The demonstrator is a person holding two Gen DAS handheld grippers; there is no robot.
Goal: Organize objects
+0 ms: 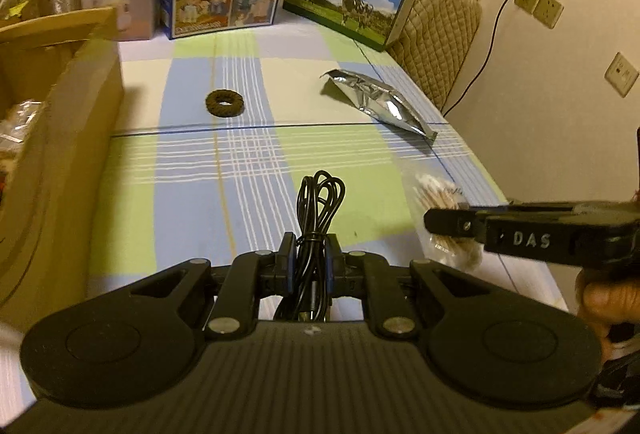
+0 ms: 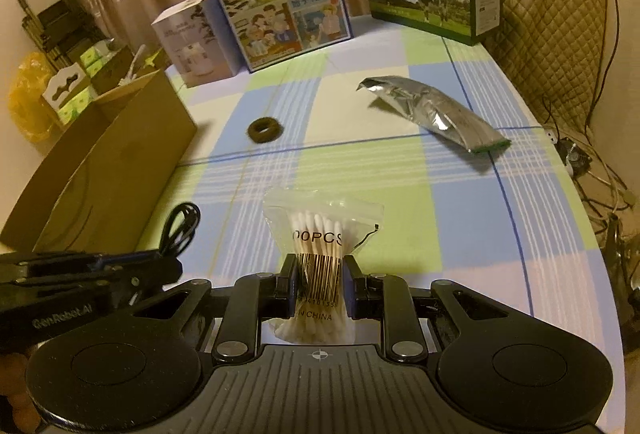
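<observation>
Pinching a coiled black cable [image 1: 318,218] low in the frame's centre, the left gripper [image 1: 311,254] has its jaws pressed on the bundle. The right gripper [image 2: 319,280] clamps a bag of cotton swabs [image 2: 318,234] at bottom centre. On the checked worktop [image 2: 460,202], a brown ring [image 2: 265,130] lies mid-left, a foil pouch [image 2: 436,112] upper right, a cardboard box [image 2: 112,170] left.

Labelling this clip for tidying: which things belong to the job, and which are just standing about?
Job: black cable in left gripper; cotton swab bag in right gripper; brown ring; foil pouch; cardboard box.
Standing about: milk cartons, white box, chair.
</observation>
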